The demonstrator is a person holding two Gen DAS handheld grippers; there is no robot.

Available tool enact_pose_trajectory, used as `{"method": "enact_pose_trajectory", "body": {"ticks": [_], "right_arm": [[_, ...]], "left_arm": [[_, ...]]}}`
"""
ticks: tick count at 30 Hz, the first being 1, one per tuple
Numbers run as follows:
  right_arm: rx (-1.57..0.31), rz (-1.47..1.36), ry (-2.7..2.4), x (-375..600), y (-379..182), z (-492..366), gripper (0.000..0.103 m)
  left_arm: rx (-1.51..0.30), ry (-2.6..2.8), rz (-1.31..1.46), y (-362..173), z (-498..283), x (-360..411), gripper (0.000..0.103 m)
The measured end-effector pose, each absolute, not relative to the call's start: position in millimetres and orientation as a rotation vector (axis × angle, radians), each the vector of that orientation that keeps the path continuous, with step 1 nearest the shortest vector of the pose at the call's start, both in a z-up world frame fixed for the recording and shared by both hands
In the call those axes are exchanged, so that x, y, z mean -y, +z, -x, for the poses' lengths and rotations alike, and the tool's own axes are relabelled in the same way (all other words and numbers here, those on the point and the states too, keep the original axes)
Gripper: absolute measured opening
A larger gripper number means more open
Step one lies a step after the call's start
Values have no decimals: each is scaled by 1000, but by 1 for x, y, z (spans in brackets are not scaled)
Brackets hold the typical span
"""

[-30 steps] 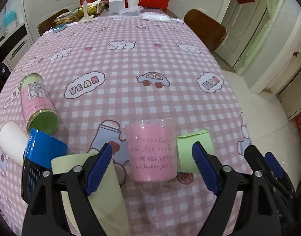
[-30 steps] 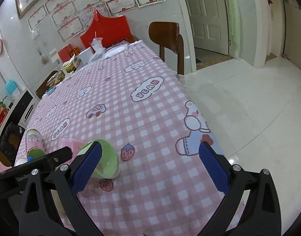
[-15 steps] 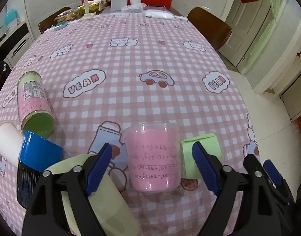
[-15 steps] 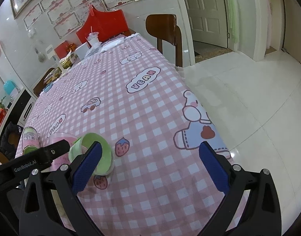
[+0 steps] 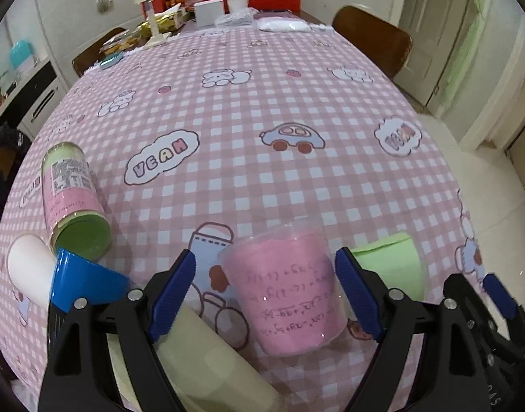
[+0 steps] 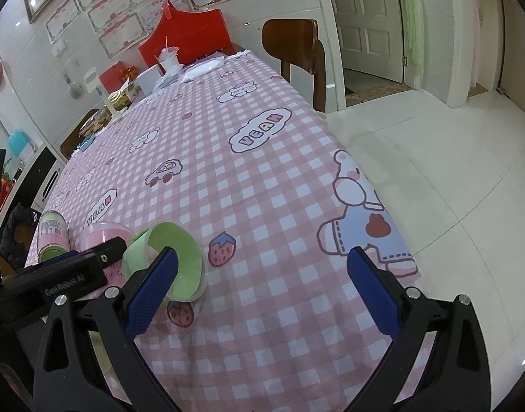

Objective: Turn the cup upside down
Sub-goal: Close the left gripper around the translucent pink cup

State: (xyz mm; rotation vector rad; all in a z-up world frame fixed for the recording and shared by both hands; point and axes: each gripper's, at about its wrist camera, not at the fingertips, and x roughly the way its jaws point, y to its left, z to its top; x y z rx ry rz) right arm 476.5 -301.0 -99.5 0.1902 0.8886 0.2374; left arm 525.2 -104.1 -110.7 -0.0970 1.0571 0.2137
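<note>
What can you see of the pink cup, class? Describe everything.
The pink cup is clear plastic, lined with pink paper that bears handwritten lines. It stands upright on the checked tablecloth, wide mouth up, tapering toward its base. It sits between the open fingers of the left hand-held gripper, which do not touch it. A green cup lies on its side close to its right; contact cannot be told.

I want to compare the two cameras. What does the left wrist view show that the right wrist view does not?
Only the left wrist view shows the blue cup, the white cup and the pale yellow cup.

Only the right wrist view shows the green cup's open mouth, and the tiled floor.

Both show the pink cup standing upright, the lying labelled jar, the checked tablecloth, and an open claw: left, right.
</note>
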Motion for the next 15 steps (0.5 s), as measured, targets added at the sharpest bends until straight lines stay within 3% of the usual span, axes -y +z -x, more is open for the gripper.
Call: {"method": "enact_pose_trajectory", "body": {"ticks": [8,10,15], "right_arm": [[-903,-201,241,299,-102,-479,95],[-902,-198,241,298,-102,-479,95],[-902,-203,237,299,-101,-478,95]], "left_arm": [[-1057,197,61,-113,-528,108,82],[-1043,217,48,-112,-527,109,71],[-1028,204,64,-110,-526,108,69]]}}
